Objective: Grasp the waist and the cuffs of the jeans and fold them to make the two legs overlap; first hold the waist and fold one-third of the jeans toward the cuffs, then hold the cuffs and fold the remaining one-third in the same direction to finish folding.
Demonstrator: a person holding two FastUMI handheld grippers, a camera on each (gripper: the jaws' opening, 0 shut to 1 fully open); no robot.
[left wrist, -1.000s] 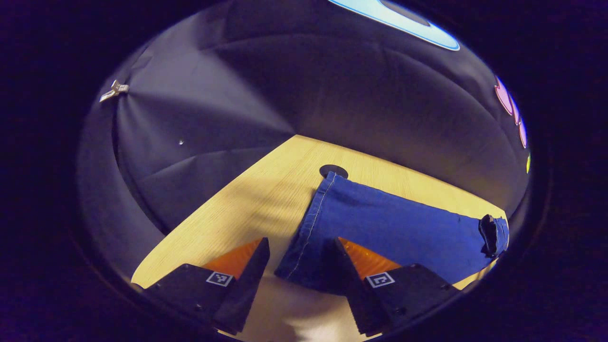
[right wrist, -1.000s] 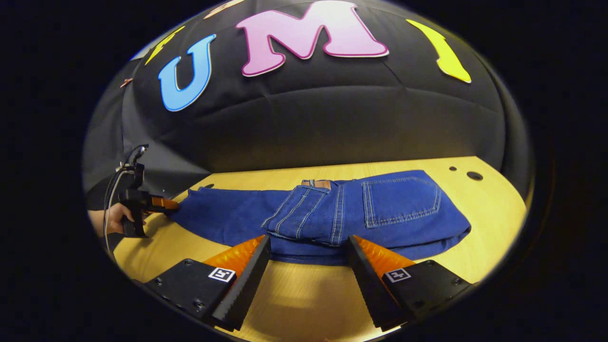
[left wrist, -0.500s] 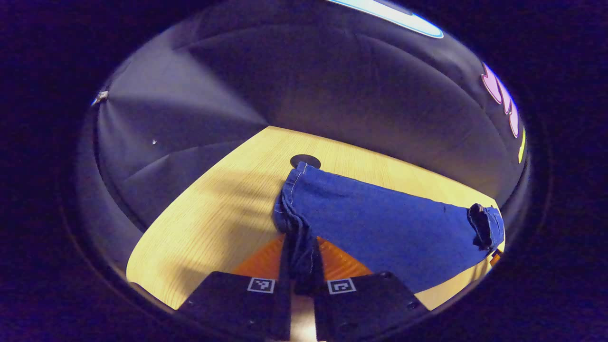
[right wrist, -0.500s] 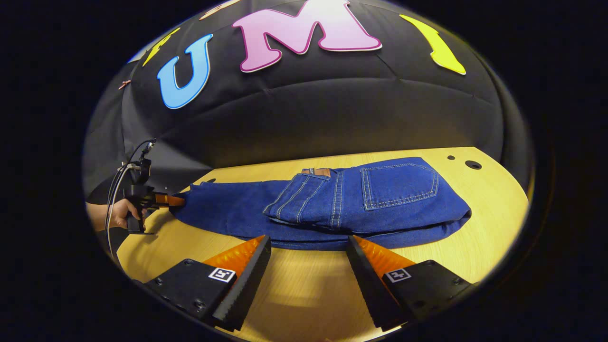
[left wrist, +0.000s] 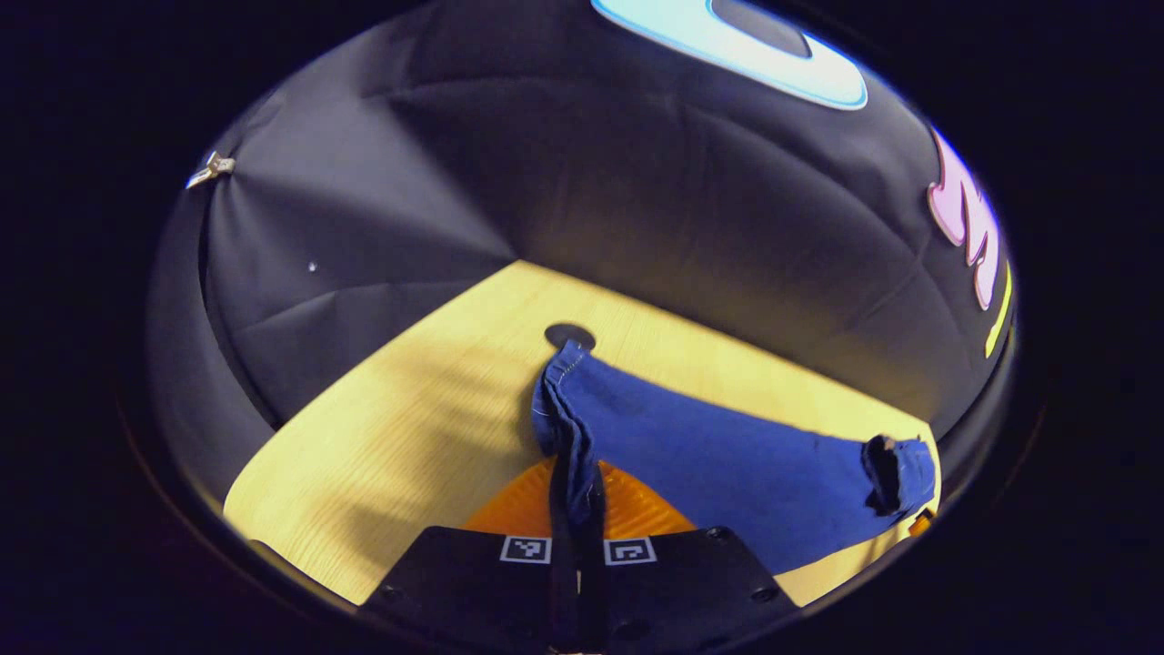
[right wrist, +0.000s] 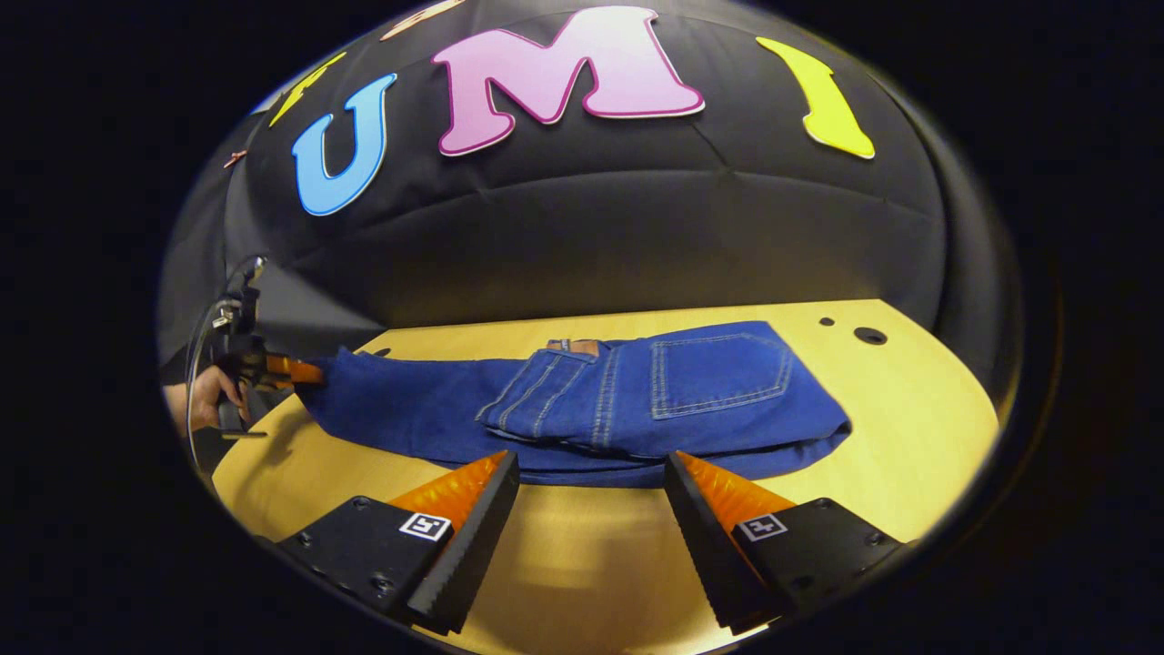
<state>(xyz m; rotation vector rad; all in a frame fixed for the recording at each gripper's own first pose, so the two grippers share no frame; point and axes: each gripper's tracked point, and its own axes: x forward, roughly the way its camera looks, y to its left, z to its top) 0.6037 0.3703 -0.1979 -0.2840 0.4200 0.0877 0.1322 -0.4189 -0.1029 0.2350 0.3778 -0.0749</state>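
In the right gripper view, a hand (right wrist: 202, 398) at the worktop's (right wrist: 909, 428) left edge holds the left gripper (right wrist: 293, 370), whose fingers pinch the cuffs (right wrist: 318, 382). The jeans (right wrist: 564, 409) stretch from there along the far edge, waist third folded over the legs, back pocket (right wrist: 720, 375) up. Bare wood runs right of the fold to two holes (right wrist: 859, 332) near the far right corner. The right gripper (right wrist: 591, 473) hovers at the near edge, fingers spread, just short of the denim.

In the left gripper view, the left gripper (left wrist: 576, 491) clamps the bunched cuffs (left wrist: 559, 409) beside a round hole (left wrist: 570, 336); open wood lies left.
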